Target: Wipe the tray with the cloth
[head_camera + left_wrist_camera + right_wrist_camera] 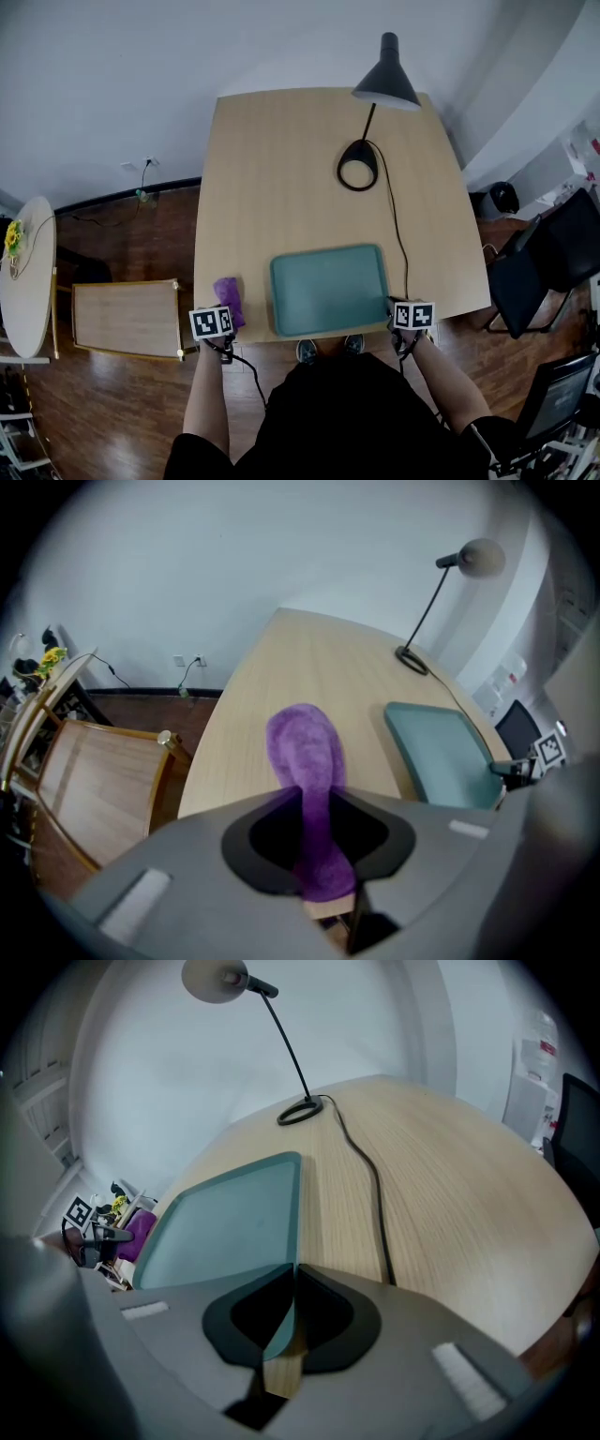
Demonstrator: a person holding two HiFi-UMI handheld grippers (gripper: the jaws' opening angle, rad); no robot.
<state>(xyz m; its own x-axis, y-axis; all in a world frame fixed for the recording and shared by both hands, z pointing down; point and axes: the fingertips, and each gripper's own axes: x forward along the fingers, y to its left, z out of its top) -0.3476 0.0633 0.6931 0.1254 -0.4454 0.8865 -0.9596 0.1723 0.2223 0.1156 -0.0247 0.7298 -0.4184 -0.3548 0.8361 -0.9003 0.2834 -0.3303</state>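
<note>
The teal tray (328, 289) is lying at the desk's (281, 169) near edge, and the right gripper (292, 1274) is pinching its near right rim between almost closed jaws. Just left of the tray, the left gripper (314, 794) is clamping the purple cloth (302, 747) between narrow jaws.

tray (329, 289): on table (281, 159), at its near edge
cloth (229, 302): on table, just left of tray
lamp (385, 82): behind tray, well apart
cable (398, 234): from lamp, past tray's right side
</note>
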